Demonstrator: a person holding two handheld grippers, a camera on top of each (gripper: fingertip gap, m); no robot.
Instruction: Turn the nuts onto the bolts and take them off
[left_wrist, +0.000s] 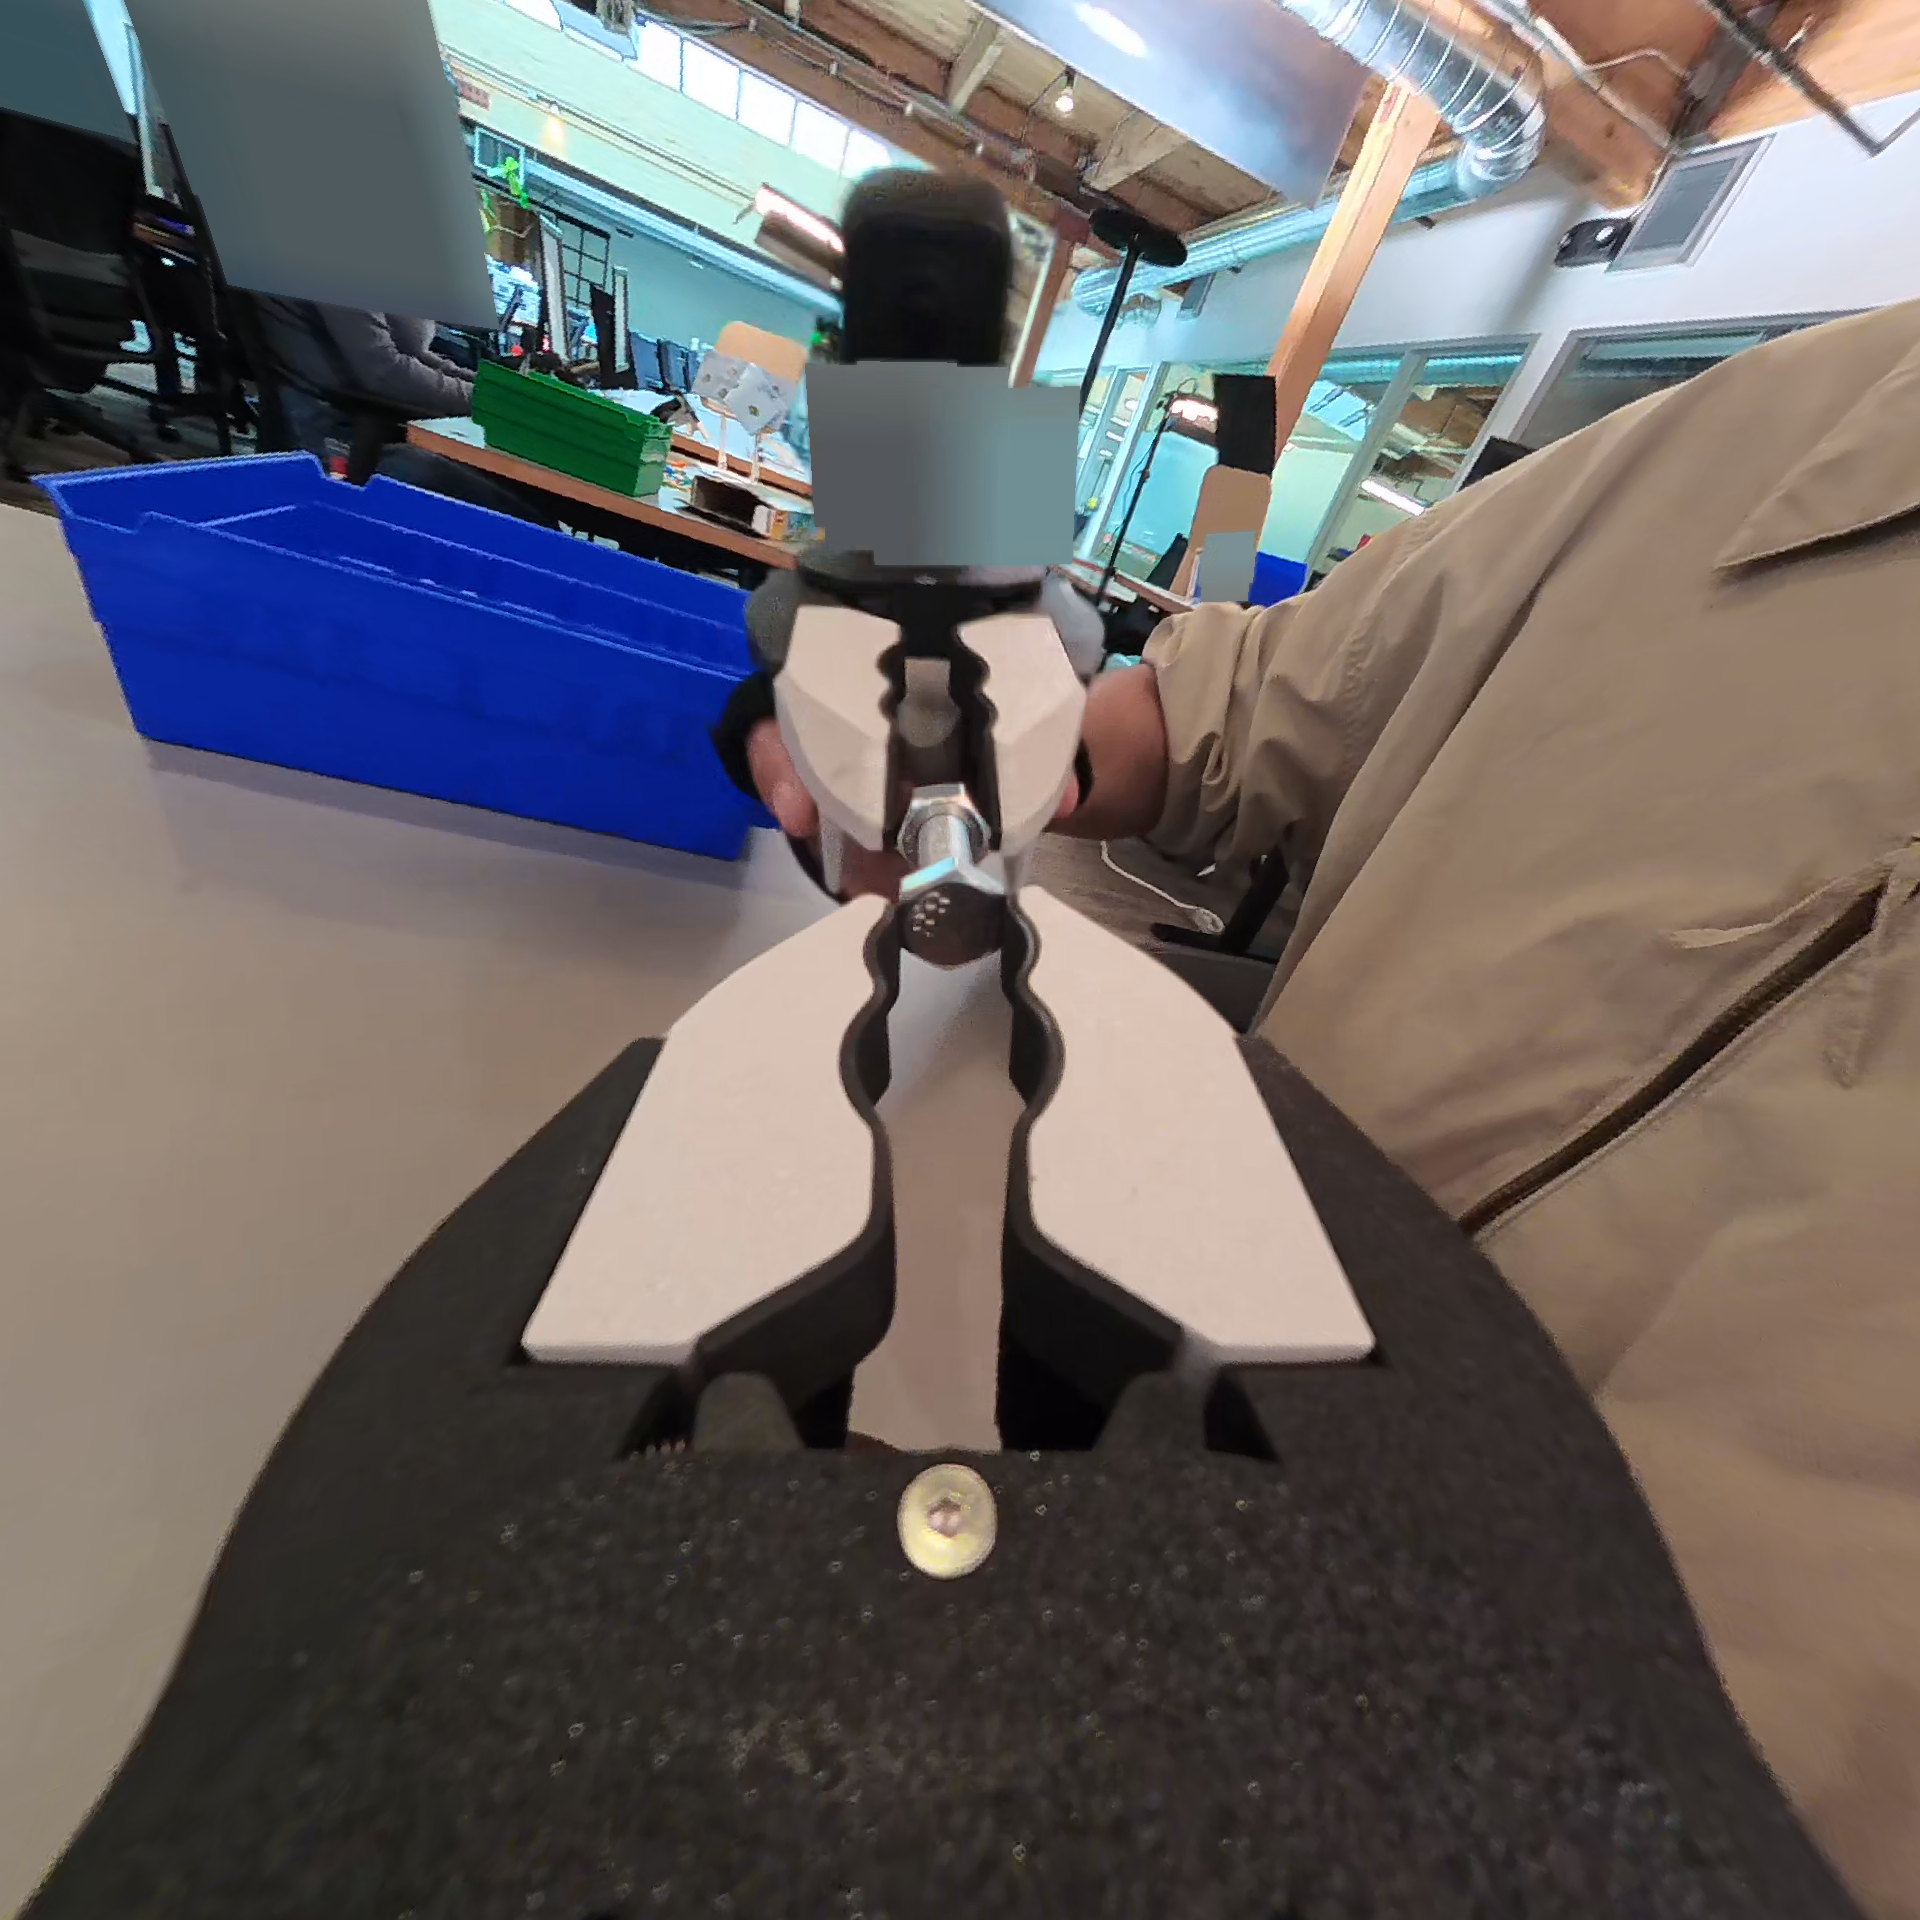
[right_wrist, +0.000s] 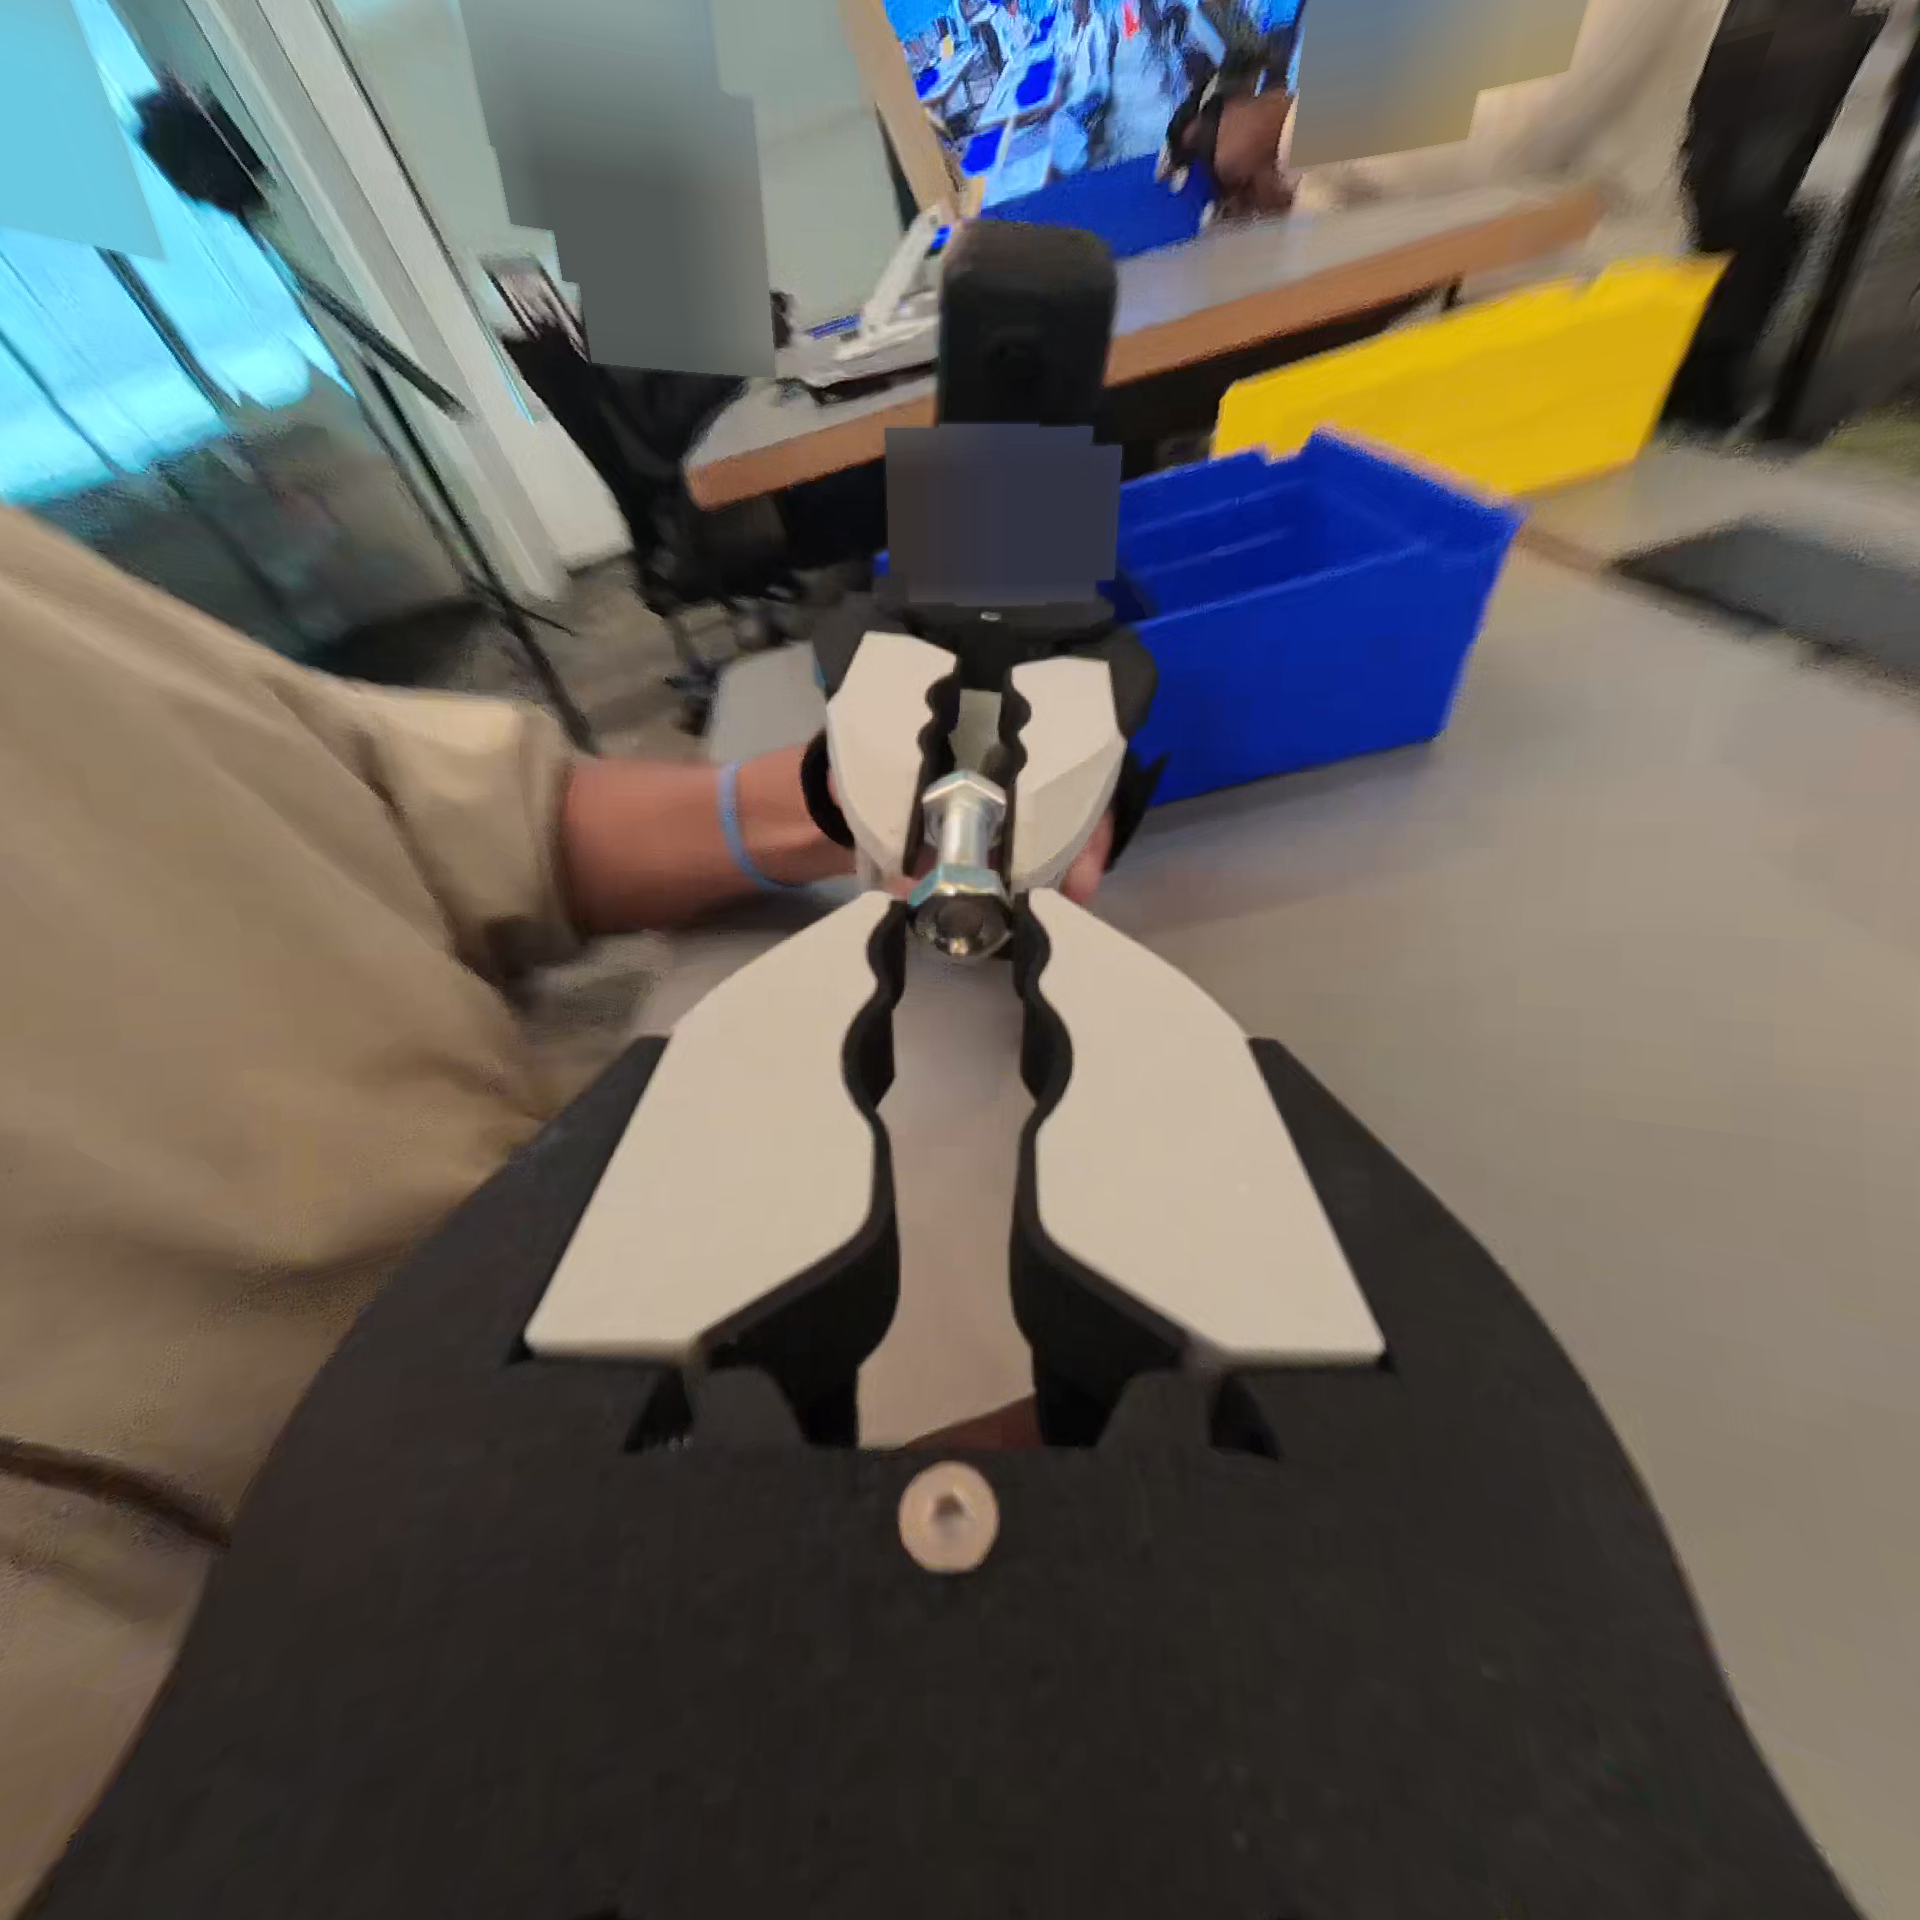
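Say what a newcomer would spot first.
Two grippers meet nose to nose in mid-air: the left gripper clamps the bolt by its head, and the right gripper pinches the nut in its fingers. Behind, a blue bin sits on the grey table.

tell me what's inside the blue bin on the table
Only blue inner walls and ridges show inside the blue bin; no contents visible. Its floor is hidden by the near wall, and the left gripper covers one end.
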